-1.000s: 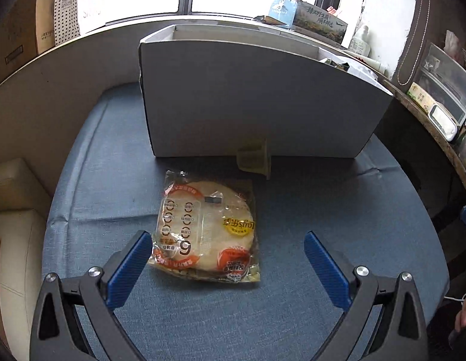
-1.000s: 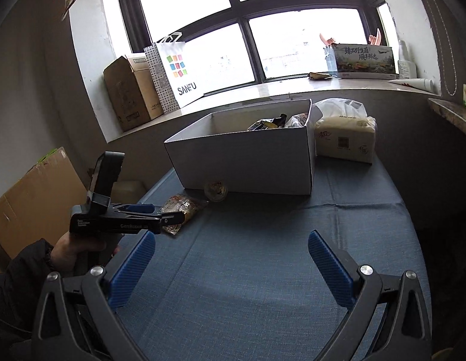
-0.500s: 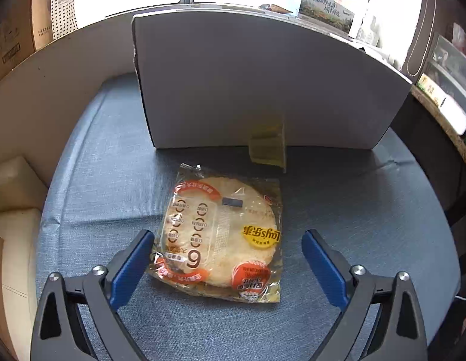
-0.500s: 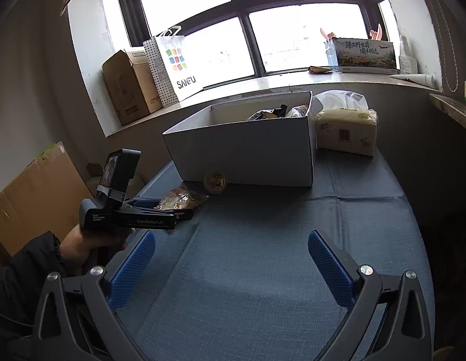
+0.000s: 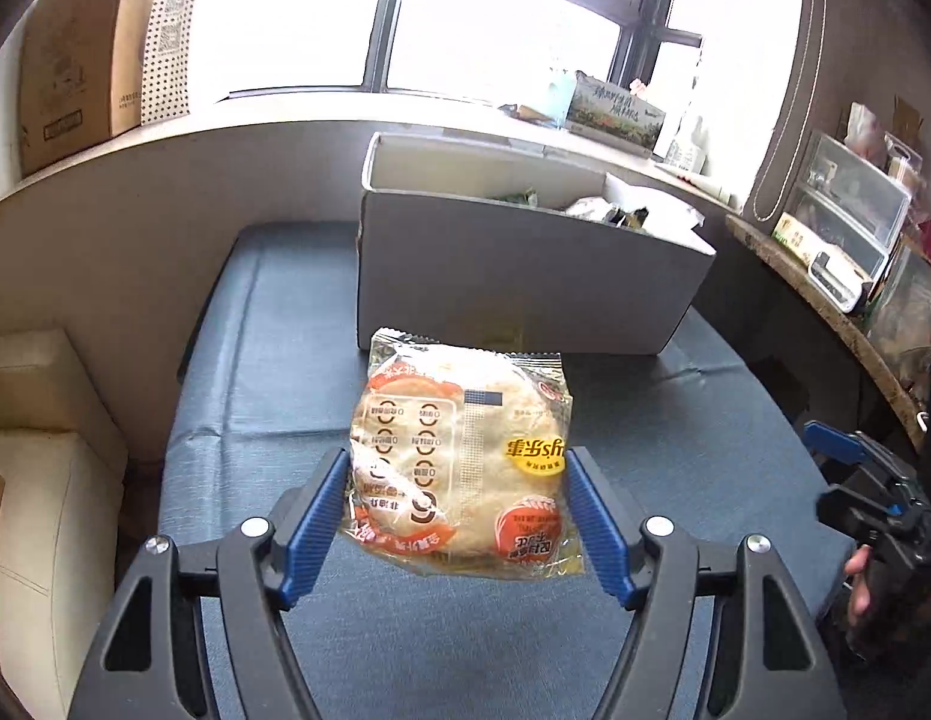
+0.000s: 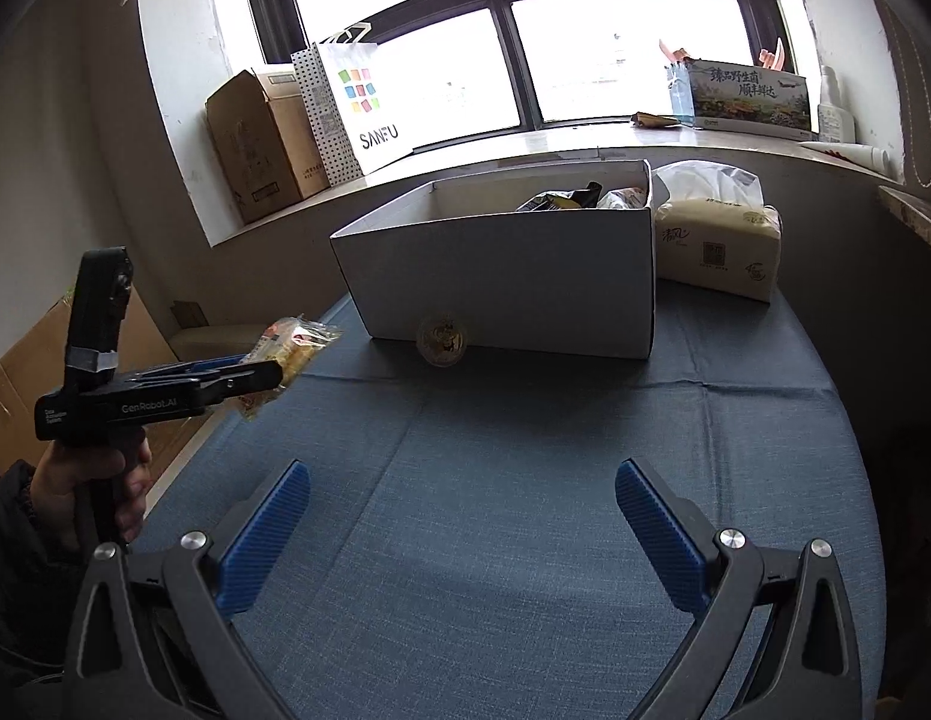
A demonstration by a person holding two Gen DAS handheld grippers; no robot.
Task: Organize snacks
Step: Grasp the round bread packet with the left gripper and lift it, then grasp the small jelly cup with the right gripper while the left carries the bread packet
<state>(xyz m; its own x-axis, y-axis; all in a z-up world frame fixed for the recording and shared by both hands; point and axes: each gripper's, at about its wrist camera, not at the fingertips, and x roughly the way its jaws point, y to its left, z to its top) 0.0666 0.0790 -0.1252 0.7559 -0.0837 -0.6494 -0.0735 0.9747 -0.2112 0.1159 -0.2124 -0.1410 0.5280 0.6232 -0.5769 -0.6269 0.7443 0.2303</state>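
A: What is the left gripper (image 5: 459, 504) doing?

B: Its blue fingers (image 5: 318, 519) are closing on a snack pack (image 5: 465, 456). The pads press on both sides of the pack. In the right wrist view the pack (image 6: 291, 345) hangs in the air, off the surface (image 6: 525, 480).

A: Is there writing on the pack?

B: Yes. A big "6", a yellow oval with upside-down letters, and red and orange labels. The small words are too tiny to read.

A: And the right gripper (image 6: 462, 531)?

B: Its fingers (image 6: 264, 537) stand wide apart with nothing between them. It hangs low over the blue cloth.

A: Where is the box?

B: The white box (image 6: 507, 276) stands at the far end of the surface, open on top, with some wrappers inside. A small round snack (image 6: 442, 341) leans on its front wall. A tissue pack (image 6: 717, 246) sits just beside its right wall.

A: Any other words?

B: The left gripper's side says "GenRobot.AI". A white bag (image 6: 357, 102) on the sill says "SANFU". A long carton (image 6: 747, 96) on the sill has Chinese writing.

A: Is there open room?

B: Yes. The cloth between the grippers and the box is bare, and the surface edge drops off at the left, near the hand (image 6: 114, 480).
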